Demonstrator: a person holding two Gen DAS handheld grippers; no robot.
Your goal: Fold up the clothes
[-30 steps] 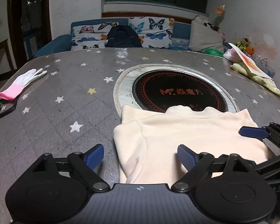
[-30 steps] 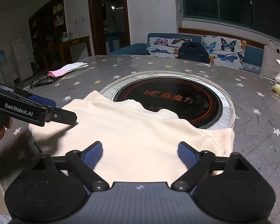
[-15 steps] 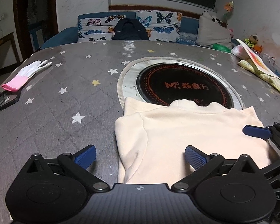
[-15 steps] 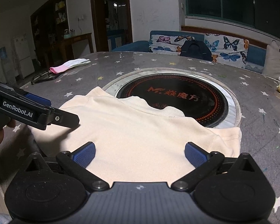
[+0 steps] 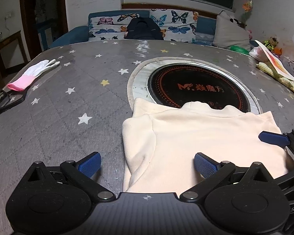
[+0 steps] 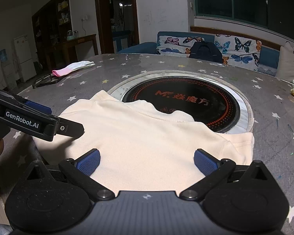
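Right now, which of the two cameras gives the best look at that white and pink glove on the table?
The left wrist view. There the glove lies flat in open sight on the starry table, its white fingers and pink cuff both distinct. The right wrist view shows the same glove farther off, smaller and foreshortened, so the fingers blur together.

a cream shirt (image 5: 201, 137) is lying on a grey, white-starred table (image 5: 72, 101); at ten o'clock, a white glove (image 5: 32, 72) is showing a pink cuff; blue pads (image 5: 90, 164) are tipping black fingers.
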